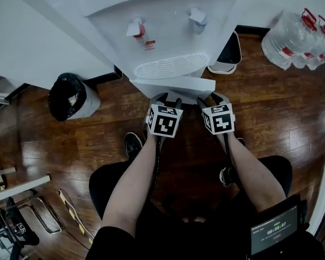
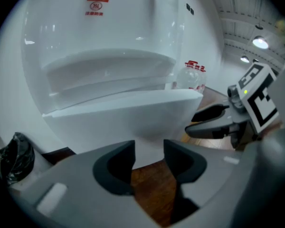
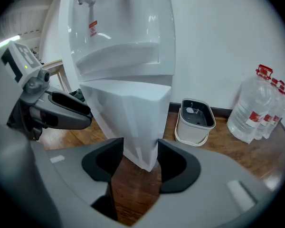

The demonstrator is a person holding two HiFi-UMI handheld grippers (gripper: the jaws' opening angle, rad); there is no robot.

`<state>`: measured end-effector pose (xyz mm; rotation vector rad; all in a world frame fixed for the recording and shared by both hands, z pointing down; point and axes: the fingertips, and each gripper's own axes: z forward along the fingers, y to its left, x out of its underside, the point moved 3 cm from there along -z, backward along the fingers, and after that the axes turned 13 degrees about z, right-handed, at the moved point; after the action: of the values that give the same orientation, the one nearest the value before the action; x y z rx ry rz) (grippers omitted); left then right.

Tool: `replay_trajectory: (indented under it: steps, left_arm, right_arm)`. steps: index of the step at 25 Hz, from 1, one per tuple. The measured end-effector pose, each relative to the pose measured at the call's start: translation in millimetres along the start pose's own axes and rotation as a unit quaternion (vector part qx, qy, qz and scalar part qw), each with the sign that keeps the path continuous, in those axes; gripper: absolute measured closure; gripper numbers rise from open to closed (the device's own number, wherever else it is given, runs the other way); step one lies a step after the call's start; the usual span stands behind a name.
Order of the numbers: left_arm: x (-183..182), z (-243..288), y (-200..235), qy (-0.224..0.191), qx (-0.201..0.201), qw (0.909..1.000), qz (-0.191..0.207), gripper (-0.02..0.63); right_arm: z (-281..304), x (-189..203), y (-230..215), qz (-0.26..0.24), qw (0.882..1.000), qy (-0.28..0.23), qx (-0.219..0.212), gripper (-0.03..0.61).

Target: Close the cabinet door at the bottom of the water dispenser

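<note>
- The cabinet door [image 1: 176, 84] stands swung out from the foot of the water dispenser [image 1: 168, 31], over the wooden floor [image 1: 292, 102].
- The left gripper [image 2: 148, 158] has its jaws apart, holds nothing, and faces the door's front.
- The right gripper [image 3: 140, 158] has its jaws apart, with the door's edge showing in the gap.

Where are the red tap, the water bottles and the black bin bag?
red tap [image 1: 136, 28]: head view, its red lever.
water bottles [image 1: 285, 44]: head view, nearest bottle's body.
black bin bag [image 1: 65, 95]: head view, bag's top.
</note>
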<state>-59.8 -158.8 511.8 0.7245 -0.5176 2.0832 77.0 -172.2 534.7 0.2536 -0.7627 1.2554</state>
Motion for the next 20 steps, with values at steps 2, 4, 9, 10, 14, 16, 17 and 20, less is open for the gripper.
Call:
replay_trajectory:
  steps: [2,4,9,10,14,16,17,20]
  left_arm:
    - [6,6,9,0.012,-0.008,0.9998,0.011,0.407]
    - [7,10,12,0.018,-0.011,0.9996,0.018,0.407]
    - [-1,18,16,0.002,-0.016,0.9997,-0.016,0.407]
    - [-2,19,17,0.001,-0.02,0.9995,-0.023,0.408]
    - [-1,24,20,-0.002,-0.029,0.9987,-0.042,0.41]
    - [3,23,21,-0.002,-0.042,0.9964,-0.073,0.383]
    - [6,21,23,0.001,-0.052,0.9935,-0.101,0.344]
    - [22,15,30,0.008,-0.069,0.98,-0.186,0.331]
  right_arm:
    - [7,-4,-4,-0.01,1.0,-0.001,0.008,0.351]
    - [11,-7,-7,-0.022,1.0,-0.003,0.013,0.351]
    - [18,-12,-12,-0.036,0.999,0.002,0.019,0.317]
    - [21,-10,-12,-0.031,0.999,0.008,0.017,0.288]
    - [38,-12,-12,-0.038,0.999,0.013,0.006,0.256]
    - [40,-19,-11,-0.04,0.999,0.008,0.006,0.249]
    - [40,-21,-11,-0.037,0.999,0.006,0.006,0.258]
    - [41,-22,-13,-0.036,0.999,0.003,0.004,0.282]
